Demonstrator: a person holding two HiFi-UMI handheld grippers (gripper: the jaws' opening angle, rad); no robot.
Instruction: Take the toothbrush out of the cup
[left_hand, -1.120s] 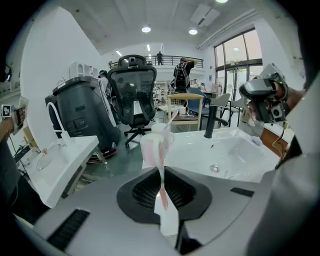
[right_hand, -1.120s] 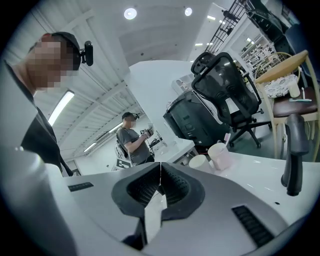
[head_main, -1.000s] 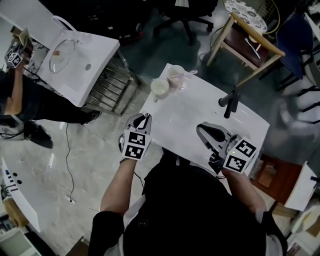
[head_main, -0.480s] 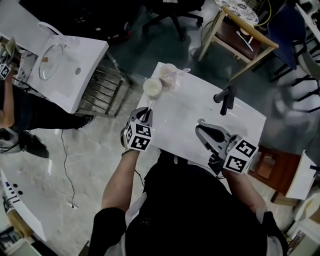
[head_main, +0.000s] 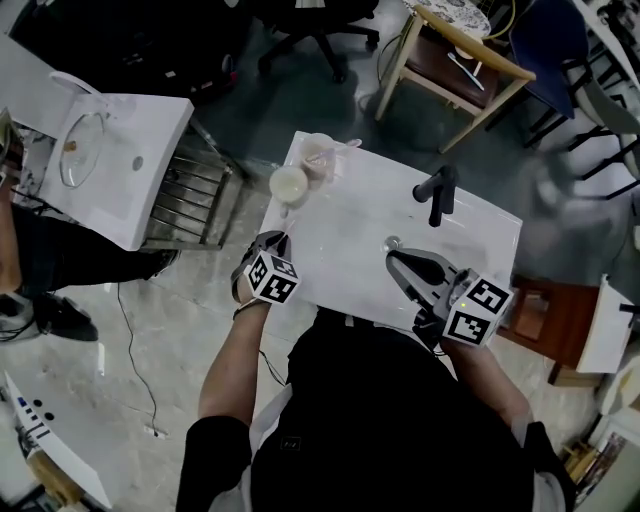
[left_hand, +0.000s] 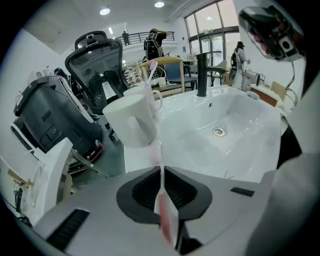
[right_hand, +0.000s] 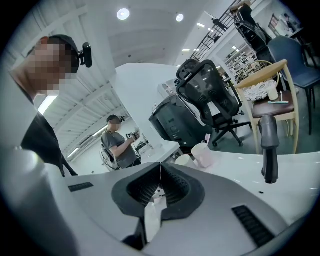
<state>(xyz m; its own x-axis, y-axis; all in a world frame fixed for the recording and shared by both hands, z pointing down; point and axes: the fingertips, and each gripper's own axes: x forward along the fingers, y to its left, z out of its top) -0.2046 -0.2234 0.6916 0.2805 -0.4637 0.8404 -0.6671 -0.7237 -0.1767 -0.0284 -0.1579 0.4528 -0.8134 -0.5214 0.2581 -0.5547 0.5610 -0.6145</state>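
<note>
A white cup (head_main: 289, 185) and a pinkish cup (head_main: 318, 156) stand at the far left corner of the white sink counter (head_main: 470, 235). A brush end pokes out of the pinkish cup. My left gripper (head_main: 277, 238) hangs by the counter's left edge, just short of the white cup (left_hand: 131, 120). Its jaws (left_hand: 161, 167) are shut on a thin pink-and-white toothbrush (left_hand: 159, 145) that runs up past the cup's right side. My right gripper (head_main: 392, 258) rests over the basin, shut and empty (right_hand: 160, 165), with both cups (right_hand: 202, 154) far ahead.
A black faucet (head_main: 437, 192) stands at the counter's far side, with the drain (left_hand: 218, 131) in the basin. A second white sink unit (head_main: 100, 170) stands to the left, a wooden chair (head_main: 455, 60) and an office chair beyond. A person (right_hand: 117, 142) stands farther off.
My left gripper has sunk and rolled, ending closer to the white cup at the counter's left edge. The right gripper has kept still. The head view has shifted a little.
</note>
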